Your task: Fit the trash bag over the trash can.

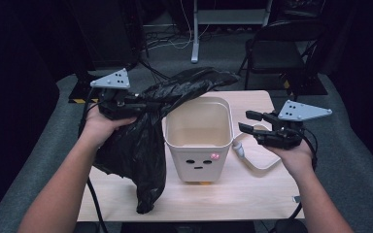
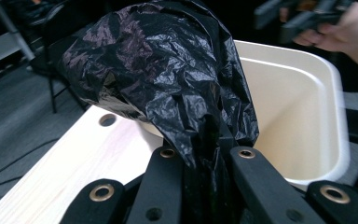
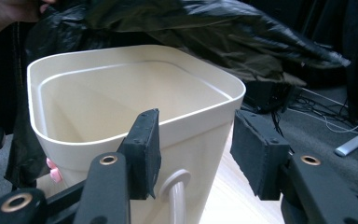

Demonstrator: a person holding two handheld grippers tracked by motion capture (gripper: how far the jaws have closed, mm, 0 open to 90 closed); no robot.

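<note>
A cream bin (image 1: 199, 165) with a little face on its front stands in the middle of the wooden table (image 1: 243, 194). A black plastic bag (image 1: 145, 141) hangs at the bin's left side, and its upper part spreads over the bin's far left rim. My left gripper (image 1: 138, 101) is shut on a fold of the bag (image 2: 168, 70), with the film bunched between its pads (image 2: 205, 154) beside the bin (image 2: 298, 116). My right gripper (image 1: 248, 122) stands open just right of the bin (image 3: 121, 93), with nothing between its fingers (image 3: 196, 149). The bag (image 3: 223, 32) drapes above the bin's far side.
A pale loop handle (image 1: 252, 162) lies on the table against the bin's right side. A round hole (image 2: 107, 120) sits in the tabletop near the far left edge. Beyond the table stand a dark folding chair (image 1: 277, 48) and a white desk leg (image 1: 194, 39), with cables on the grey floor.
</note>
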